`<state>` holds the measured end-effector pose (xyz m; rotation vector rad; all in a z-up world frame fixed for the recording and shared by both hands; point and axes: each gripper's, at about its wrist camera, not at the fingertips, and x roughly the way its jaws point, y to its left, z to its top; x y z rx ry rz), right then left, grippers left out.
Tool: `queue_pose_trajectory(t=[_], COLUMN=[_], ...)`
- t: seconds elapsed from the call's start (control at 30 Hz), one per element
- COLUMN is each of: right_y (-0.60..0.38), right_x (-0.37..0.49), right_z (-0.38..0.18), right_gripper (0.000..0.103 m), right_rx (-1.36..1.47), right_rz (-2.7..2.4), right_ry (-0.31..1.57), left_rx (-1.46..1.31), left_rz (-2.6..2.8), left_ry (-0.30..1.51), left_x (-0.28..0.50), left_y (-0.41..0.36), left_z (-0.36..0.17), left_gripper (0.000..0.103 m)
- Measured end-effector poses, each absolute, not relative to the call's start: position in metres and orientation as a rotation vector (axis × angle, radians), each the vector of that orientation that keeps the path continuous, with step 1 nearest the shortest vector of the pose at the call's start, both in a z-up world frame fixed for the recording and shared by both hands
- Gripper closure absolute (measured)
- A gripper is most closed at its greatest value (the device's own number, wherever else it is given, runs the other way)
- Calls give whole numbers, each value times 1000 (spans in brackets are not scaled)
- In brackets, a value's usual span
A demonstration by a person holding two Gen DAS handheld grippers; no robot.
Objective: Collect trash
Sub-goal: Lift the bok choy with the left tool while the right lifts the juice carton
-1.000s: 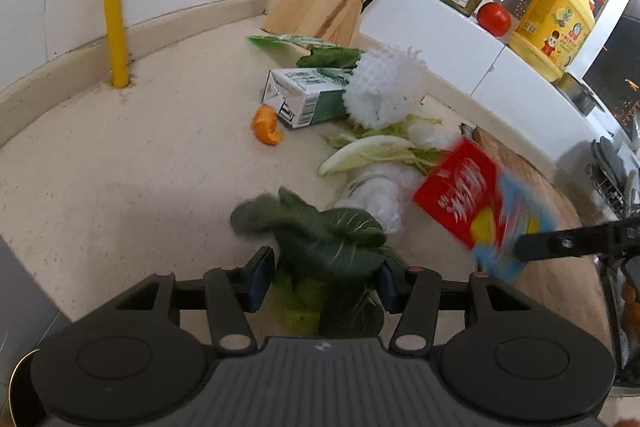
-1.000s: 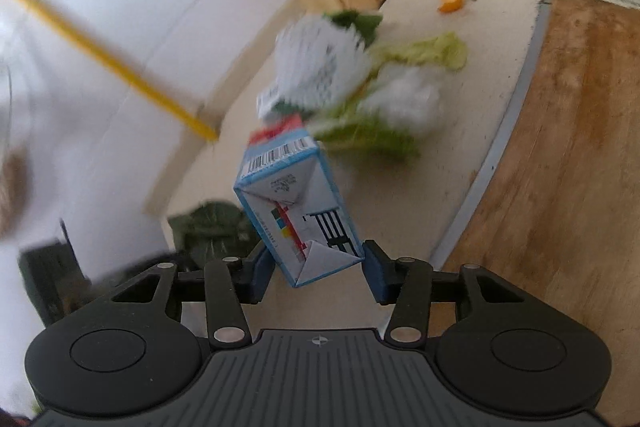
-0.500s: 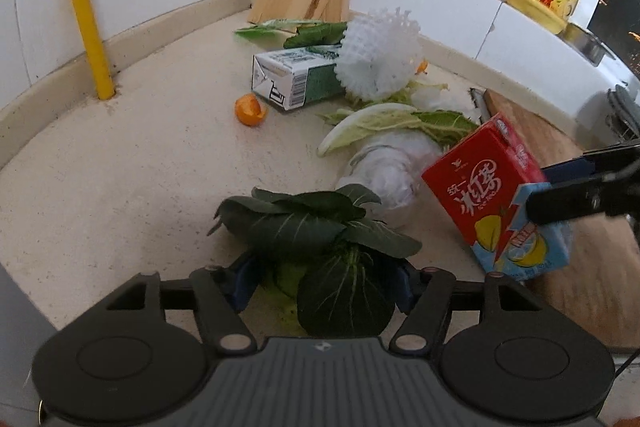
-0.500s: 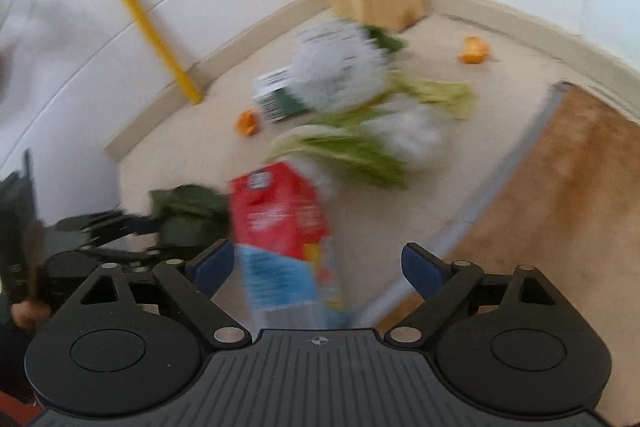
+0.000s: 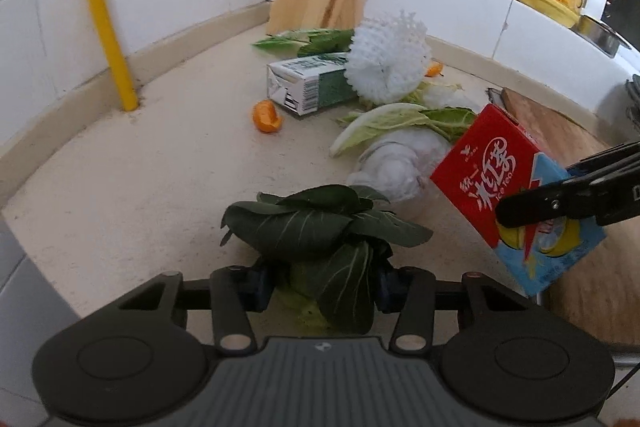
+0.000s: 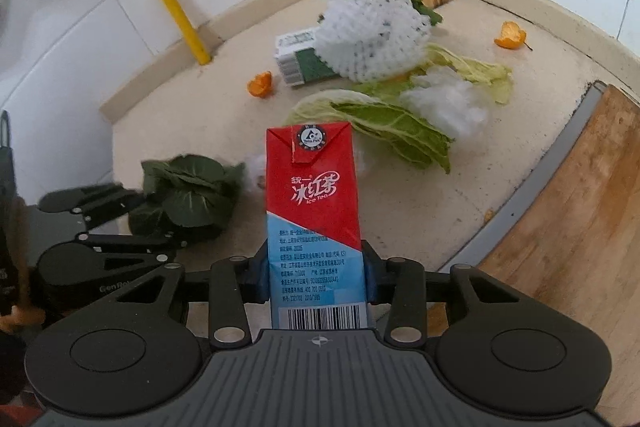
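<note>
Since half a second ago the carton (image 6: 314, 211) has swung upright between the right gripper (image 6: 316, 277) pads, jaws closing on its blue lower half. Left gripper (image 5: 320, 287) jaws are closing on the bok choy (image 5: 320, 231) above the counter (image 5: 140, 171).

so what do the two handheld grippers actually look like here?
Identical units. Left gripper and right gripper: matte black bodies, ribbed grey centre plate with a small emblem, round caps either side, black linkage arms with silver pivot pins, blue pads. No cables or sleeves visible.
</note>
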<state>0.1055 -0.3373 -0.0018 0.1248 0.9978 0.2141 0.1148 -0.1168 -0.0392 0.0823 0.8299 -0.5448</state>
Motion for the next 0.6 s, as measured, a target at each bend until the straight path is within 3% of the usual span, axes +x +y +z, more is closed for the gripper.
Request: queue_pose_trajectory(t=[0.6], right_y=[-299], right_x=[76], right_z=[19], right_gripper=[55], right_rx=[126], right_rz=[262], right_ry=[924], left_rx=[48], left_rz=[-545], left_ry=[764], left_x=[81], left_y=[-85], left_z=[-17], left_gripper=[63])
